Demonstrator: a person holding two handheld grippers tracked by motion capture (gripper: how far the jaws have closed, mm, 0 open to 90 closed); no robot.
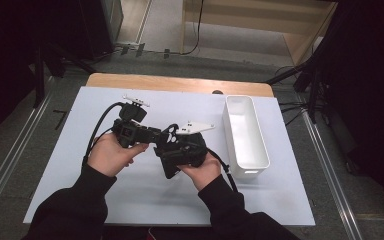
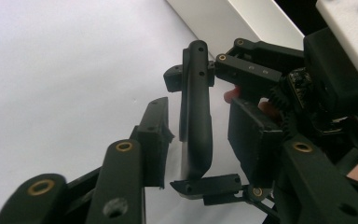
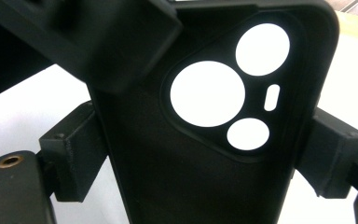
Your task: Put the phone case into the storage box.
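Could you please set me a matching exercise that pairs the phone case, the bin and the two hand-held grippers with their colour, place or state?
Things:
1. phone case
2. white bin
3. left hand-held gripper
4. right hand-held gripper

Descriptions:
A. empty, on the right side of the table
B. jaws open, one on either side of the case's edge
C. black, with camera cut-outs
D. jaws shut across the case's width

Pairs: 1-C, 2-A, 3-B, 4-D
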